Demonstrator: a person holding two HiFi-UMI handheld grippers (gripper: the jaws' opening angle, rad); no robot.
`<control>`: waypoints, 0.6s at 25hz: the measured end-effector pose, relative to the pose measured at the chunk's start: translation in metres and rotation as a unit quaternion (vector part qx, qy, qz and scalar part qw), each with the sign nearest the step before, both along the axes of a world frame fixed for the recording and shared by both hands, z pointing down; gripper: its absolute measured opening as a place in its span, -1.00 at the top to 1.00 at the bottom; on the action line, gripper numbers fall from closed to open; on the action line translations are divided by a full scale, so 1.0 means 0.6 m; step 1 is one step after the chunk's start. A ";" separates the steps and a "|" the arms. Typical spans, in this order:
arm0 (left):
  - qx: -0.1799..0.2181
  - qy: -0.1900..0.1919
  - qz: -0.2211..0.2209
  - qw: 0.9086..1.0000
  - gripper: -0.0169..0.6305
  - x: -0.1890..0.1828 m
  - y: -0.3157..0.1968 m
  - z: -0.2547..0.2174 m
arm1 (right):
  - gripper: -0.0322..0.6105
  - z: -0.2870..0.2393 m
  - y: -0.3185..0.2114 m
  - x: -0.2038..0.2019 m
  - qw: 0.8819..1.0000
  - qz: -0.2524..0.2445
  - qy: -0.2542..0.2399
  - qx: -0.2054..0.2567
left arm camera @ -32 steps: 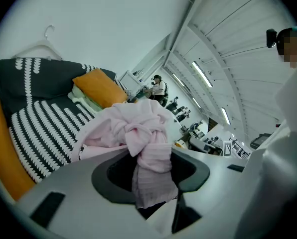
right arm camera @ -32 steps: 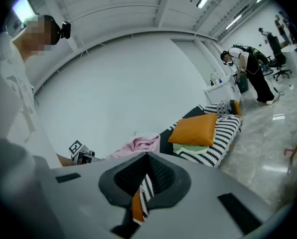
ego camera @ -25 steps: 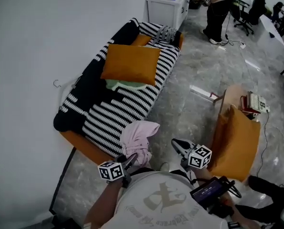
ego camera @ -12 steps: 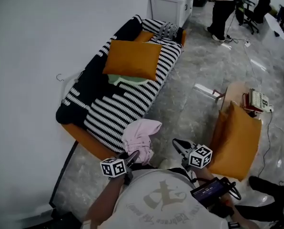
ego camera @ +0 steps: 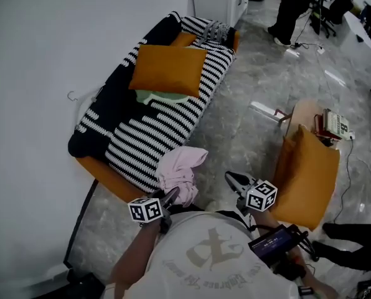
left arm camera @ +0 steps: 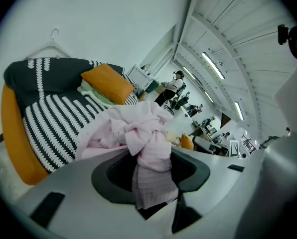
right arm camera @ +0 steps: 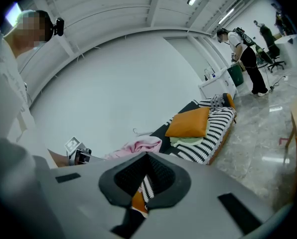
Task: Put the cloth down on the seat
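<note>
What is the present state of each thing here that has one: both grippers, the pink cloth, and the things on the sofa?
left gripper, shut on the pink cloth
right gripper, open, holding nothing
pink cloth, bunched, held in the air, not yet on the sofa
orange cushion, resting on the sofa, on top of the green cloth
green cloth, lying partly under the orange cushion

One sofa (ego camera: pixel 142 143) is counted at centre left. Three cushions (ego camera: pixel 167 70) are counted: two on the sofa, one at lower right. One pink cloth (ego camera: pixel 180 167), one green cloth (ego camera: pixel 164 98) and one cabinet (ego camera: pixel 220 2) are shown. Two grippers are present: left gripper (ego camera: pixel 170 197), right gripper (ego camera: pixel 234 180).
</note>
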State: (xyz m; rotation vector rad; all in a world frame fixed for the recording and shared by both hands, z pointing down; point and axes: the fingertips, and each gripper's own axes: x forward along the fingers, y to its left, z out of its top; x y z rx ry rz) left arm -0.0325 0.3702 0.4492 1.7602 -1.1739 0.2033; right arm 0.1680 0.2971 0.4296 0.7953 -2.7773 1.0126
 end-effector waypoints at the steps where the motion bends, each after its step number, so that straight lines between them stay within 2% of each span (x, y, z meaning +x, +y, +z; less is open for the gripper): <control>1: -0.003 0.001 0.000 1.000 0.35 0.000 -0.007 0.001 | 0.85 0.002 -0.003 0.000 1.000 0.001 0.003 -0.002; 9: -0.011 0.007 0.024 1.000 0.34 -0.008 -0.070 0.013 | 0.85 0.003 -0.049 0.006 0.999 0.032 0.024 -0.010; 15: -0.017 0.016 0.034 0.999 0.34 -0.040 -0.127 0.024 | 0.85 0.006 -0.098 -0.016 0.998 0.053 0.034 -0.013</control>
